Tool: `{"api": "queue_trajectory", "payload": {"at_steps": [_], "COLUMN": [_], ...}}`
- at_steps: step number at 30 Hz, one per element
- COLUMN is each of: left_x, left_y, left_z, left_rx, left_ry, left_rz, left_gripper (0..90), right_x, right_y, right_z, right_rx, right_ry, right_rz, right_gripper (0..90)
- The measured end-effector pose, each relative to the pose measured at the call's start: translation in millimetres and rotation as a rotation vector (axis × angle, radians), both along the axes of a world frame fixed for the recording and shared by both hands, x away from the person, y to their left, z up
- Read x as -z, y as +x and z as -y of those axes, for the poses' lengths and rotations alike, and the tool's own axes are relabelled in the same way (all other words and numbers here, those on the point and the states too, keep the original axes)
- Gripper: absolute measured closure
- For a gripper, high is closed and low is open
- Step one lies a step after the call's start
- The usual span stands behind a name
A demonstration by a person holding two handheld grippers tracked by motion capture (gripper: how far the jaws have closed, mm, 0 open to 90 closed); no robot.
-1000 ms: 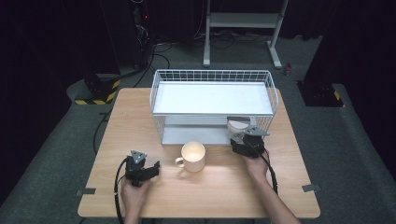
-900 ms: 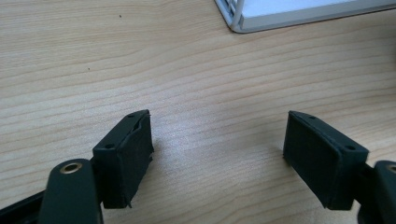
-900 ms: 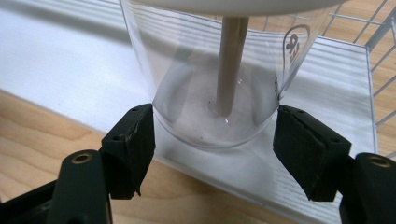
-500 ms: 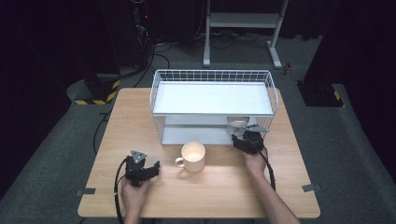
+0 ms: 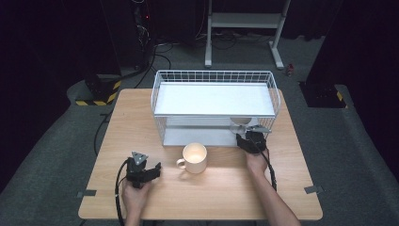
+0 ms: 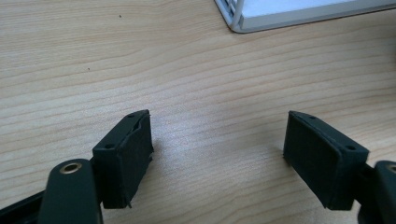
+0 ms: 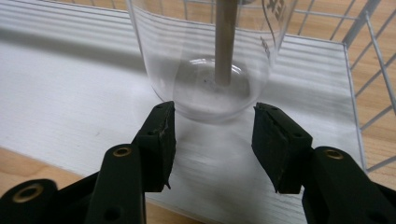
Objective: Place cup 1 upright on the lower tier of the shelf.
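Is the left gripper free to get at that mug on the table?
Probably yes. The left gripper sits with its jaws apart on bare wood, and the mug stands beside it, handle turned its way, with nothing between them.

A lab-like recording space: a lone wooden table (image 5: 141, 117) on grey carpet, dark surroundings, cables (image 5: 141, 70) on the floor, hazard-striped equipment (image 5: 96, 96), and a white metal stand (image 5: 244, 28) behind.

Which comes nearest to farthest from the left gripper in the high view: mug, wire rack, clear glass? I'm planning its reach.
From the left gripper:
1. Mug, just to its right.
2. Wire rack, beyond the mug.
3. Clear glass, on the rack's lower shelf, far right.
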State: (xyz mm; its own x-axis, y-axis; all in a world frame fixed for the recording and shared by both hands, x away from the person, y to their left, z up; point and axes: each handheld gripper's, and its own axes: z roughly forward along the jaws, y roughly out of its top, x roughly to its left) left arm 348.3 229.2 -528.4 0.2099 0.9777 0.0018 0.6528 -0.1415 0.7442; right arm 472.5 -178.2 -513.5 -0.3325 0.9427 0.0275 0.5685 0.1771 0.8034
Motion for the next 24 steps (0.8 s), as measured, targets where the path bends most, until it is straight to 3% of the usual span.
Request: {"api": "queue_trajectory", "payload": {"at_steps": [3, 11, 24], "left_x": [-0.1, -0.1, -0.1], "left_y": [0.0, 0.0, 0.0], "left_z": [0.0, 0.1, 0.0], "left_rx": [0.001, 0.000, 0.001], "left_ry": [0.000, 0.001, 0.004], "left_rz": [-0.002, -0.002, -0.001], "left_gripper": [24.1, 24.1, 24.1], "right_x": [2.0, 2.3, -1.8], "right_y": [2.4, 3.0, -2.4], "right_z": [2.6, 5.4, 6.4], "right_rx": [-0.002, 0.010, -0.026], "right_ry": [-0.020, -0.017, -0.014], "right_rz": [0.010, 0.008, -0.002], "right_gripper": [51.3, 52.4, 42.8]}}
